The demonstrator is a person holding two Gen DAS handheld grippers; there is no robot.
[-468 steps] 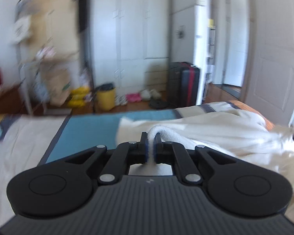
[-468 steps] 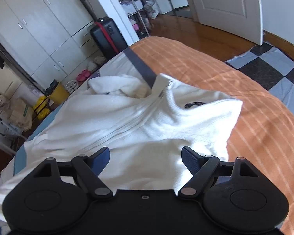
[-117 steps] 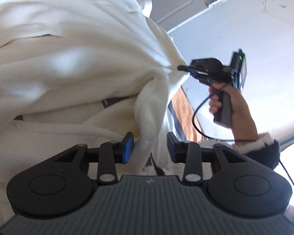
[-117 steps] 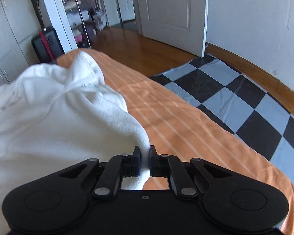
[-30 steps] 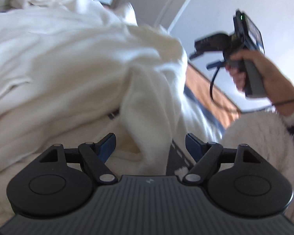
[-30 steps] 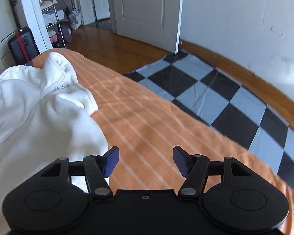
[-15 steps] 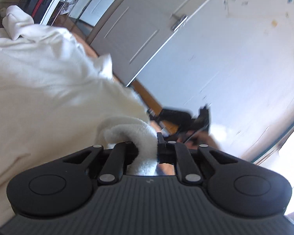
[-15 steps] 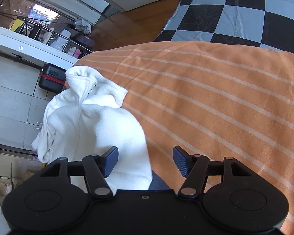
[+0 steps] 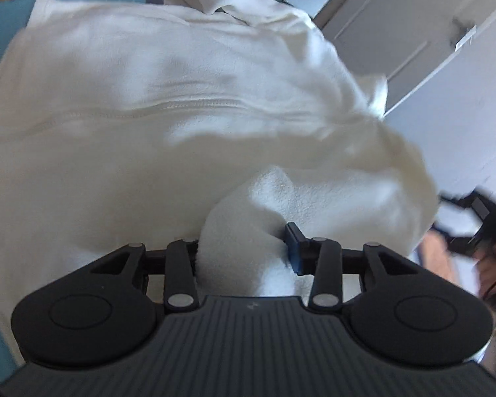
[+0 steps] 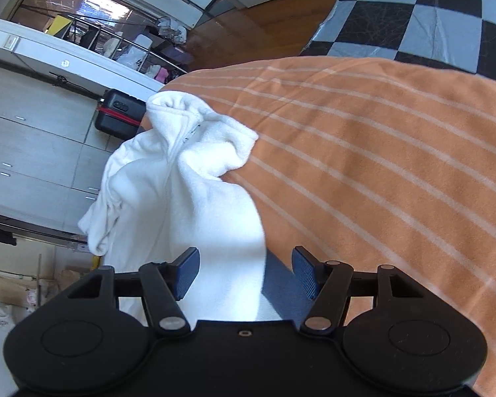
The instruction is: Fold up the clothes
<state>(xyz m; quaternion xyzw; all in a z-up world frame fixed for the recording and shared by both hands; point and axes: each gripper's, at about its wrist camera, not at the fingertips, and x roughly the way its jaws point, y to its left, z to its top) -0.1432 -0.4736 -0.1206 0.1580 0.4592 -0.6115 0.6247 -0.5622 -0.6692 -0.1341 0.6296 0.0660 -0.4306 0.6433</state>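
Left gripper (image 9: 243, 246): jaws opening, a thick fold of the white fleece jacket (image 9: 168, 106) still bunched between them. Right gripper (image 10: 244, 273): jaws wide, gripping nothing, poised over the jacket's edge. Jacket lies on the orange striped bedspread (image 10: 396, 152).

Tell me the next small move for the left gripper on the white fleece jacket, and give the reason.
Probably draw the left gripper back off the fold. Its jaws are opening, with a thick roll of the white fleece zip jacket still between them. The jacket lies bunched on the orange striped bedcover, and the right gripper is open, gripping nothing, over the jacket's edge.
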